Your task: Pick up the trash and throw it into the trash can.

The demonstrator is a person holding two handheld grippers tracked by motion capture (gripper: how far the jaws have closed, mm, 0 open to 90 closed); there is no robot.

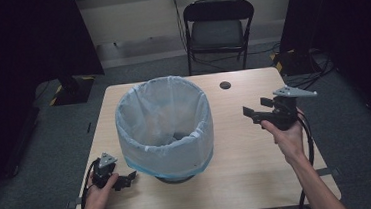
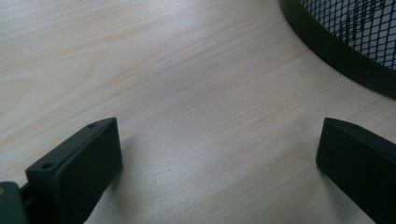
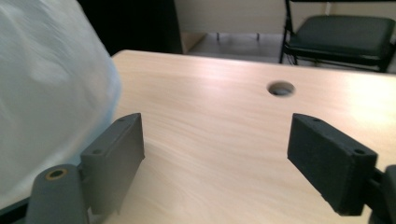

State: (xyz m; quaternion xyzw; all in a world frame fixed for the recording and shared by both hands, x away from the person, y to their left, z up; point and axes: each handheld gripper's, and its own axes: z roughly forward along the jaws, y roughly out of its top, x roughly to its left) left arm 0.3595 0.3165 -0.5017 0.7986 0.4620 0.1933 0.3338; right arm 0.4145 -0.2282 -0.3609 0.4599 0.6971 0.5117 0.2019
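Both my tools, left and right, gape empty beside the black mesh bin. Its thin white liner bag could tear if a jaw snags it.

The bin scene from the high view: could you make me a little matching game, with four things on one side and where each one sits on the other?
Things:
1. mesh waste bin with its plastic liner
2. folding chair
3. left hand-held gripper
4. cable hole

Places:
A. on the floor beyond the table
B. in the tabletop, far side, right of the bin
C. middle of the table
D. low by the bin's base, near the front edge

Pairs: 1-C, 2-A, 3-D, 4-B
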